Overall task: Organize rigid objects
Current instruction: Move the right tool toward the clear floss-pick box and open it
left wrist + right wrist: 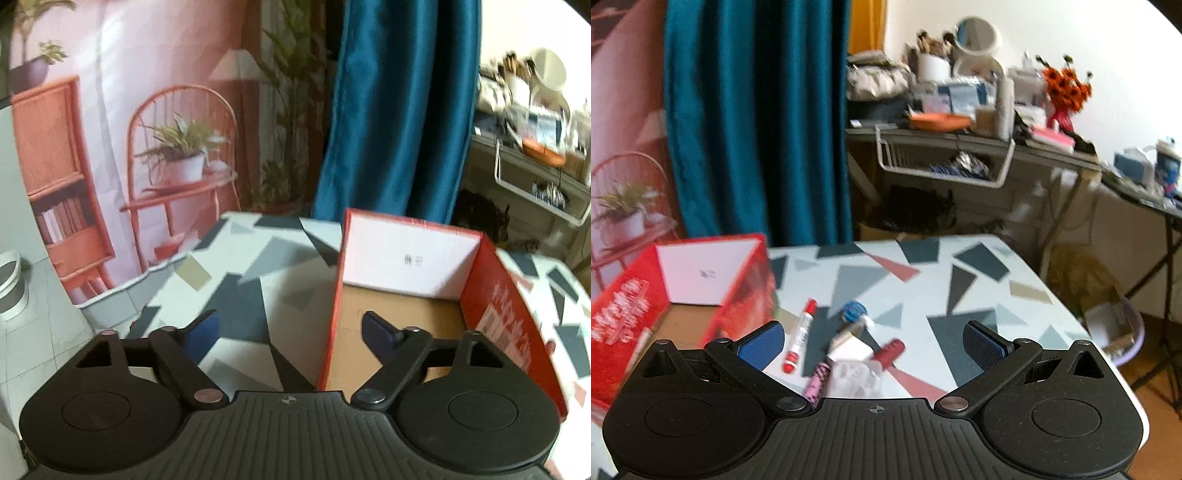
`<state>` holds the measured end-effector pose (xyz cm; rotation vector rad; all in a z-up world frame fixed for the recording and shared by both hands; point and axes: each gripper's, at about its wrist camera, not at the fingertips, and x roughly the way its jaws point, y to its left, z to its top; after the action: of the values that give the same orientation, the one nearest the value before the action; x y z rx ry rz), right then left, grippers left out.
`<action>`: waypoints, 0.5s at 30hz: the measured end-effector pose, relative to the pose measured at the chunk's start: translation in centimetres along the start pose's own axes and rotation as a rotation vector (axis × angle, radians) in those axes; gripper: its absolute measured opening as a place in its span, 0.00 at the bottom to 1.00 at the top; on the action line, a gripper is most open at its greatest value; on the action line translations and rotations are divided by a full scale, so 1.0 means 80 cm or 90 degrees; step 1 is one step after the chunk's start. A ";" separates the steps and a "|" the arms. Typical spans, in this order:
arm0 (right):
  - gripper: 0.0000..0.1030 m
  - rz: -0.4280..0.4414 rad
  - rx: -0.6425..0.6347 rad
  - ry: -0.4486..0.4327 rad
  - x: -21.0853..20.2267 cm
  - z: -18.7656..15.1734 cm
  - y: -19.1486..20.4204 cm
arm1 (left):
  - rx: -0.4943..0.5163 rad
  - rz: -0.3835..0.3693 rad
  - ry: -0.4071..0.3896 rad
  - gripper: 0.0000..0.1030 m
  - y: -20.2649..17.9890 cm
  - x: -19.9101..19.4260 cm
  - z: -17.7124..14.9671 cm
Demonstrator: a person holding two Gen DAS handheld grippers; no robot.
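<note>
Red box [509, 317] sits empty on the tabletop [960, 280]; we hover both grippers, left gripper [291, 328] and right gripper [873, 341], fingers wide apart, holding nothing. Next, we judge, comes closing on the marker [800, 336].

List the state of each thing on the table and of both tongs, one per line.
left tongs: open, holding nothing
right tongs: open, holding nothing
red box: open-topped, nothing visible inside
red marker: lying flat, capped
blue round item: resting on the table, too blurred to identify
pink tube: lying flat
dark red tube: lying flat
</note>
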<state>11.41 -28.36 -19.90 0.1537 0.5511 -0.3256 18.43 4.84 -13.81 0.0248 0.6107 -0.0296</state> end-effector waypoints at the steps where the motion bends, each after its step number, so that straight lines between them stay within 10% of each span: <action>1: 1.00 0.004 0.006 0.009 0.008 -0.006 -0.001 | 0.005 -0.002 0.002 0.73 0.000 0.005 -0.004; 15: 0.90 0.063 0.010 0.065 0.051 -0.051 -0.005 | 0.007 -0.093 0.063 0.27 0.020 0.038 -0.021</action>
<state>12.53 -28.88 -25.53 0.2134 0.6405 -0.2262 20.04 6.46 -16.93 -0.0076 0.7112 -0.1741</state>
